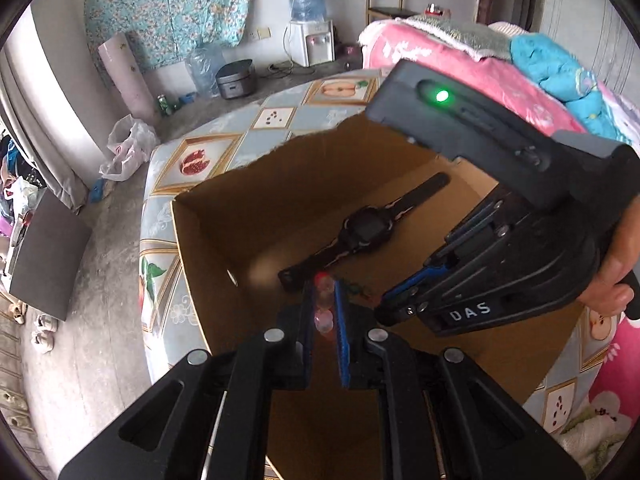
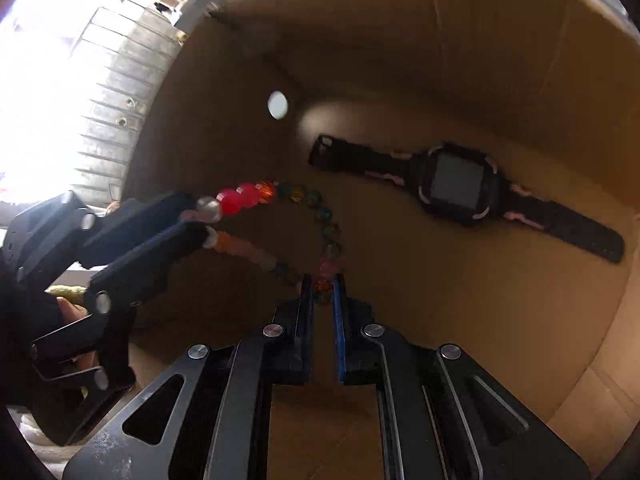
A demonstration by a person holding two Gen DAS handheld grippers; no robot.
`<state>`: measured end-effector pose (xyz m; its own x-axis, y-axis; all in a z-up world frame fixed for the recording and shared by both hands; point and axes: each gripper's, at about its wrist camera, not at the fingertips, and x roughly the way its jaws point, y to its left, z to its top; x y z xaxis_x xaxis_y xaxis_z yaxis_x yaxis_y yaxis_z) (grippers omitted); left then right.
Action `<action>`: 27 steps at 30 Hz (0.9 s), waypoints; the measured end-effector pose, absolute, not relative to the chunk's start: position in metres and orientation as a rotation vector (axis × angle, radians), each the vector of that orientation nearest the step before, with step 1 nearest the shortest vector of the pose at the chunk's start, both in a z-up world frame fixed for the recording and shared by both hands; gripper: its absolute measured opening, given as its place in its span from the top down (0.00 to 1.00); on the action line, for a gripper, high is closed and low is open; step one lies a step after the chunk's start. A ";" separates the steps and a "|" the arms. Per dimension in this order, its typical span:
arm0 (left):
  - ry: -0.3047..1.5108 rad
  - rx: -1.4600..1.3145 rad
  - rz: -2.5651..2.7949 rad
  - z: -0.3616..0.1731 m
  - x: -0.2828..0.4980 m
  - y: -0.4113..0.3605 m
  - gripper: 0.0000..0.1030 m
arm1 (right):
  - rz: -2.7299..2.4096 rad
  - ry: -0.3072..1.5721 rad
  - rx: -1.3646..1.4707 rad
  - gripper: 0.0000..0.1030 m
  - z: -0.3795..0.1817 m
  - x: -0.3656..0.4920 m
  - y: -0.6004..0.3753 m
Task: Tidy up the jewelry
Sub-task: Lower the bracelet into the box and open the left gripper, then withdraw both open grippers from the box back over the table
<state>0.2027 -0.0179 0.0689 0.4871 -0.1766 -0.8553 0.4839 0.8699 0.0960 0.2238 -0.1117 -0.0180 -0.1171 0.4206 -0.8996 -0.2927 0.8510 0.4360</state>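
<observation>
- Holding a bead bracelet (image 2: 304, 216) between us, we have both grippers down inside the cardboard box (image 1: 208, 232), so the loop hangs stretched over the box floor rather than bunched up.
- Our left gripper (image 1: 325, 312) has its jaws narrowed on the pale pink and red beads at one end of the loop; in the right wrist view it comes in from the left edge of the box and pinches the clear and red beads.
- Our right gripper (image 2: 323, 292) has its jaws drawn close on the orange and green beads at the opposite end, so each of us carries one side.
- We judge the two-point hold is there to keep the bracelet open and tidy while it is lowered, though whether any bead already touches the floor we cannot tell.
- The box sits on a table with a fruit-patterned cloth (image 1: 208, 148), and its walls stand tall around our fingers.
- Inside it a black watch (image 2: 460, 184) with pink marks on the strap lies flat toward the far wall, strap stretched out, apart from the bracelet.
- Nothing else shows in the box; we reckon the bracelet belongs beside the watch.
</observation>
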 end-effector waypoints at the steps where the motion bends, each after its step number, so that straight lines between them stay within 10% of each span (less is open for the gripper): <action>1: 0.995 0.350 -0.413 0.068 0.203 -0.018 0.90 | 0.604 1.595 0.113 0.92 -0.023 0.225 -0.111; 9: 0.972 0.305 -0.403 0.081 0.205 -0.011 0.75 | 0.595 1.575 0.203 0.76 -0.027 0.228 -0.117; 19: 0.764 0.174 -0.394 0.141 0.154 0.023 0.42 | 0.594 1.051 0.151 0.45 0.076 0.159 -0.144; 27: 0.691 0.093 -0.387 0.134 0.078 0.050 0.21 | 0.596 0.793 0.238 0.39 0.094 0.056 -0.185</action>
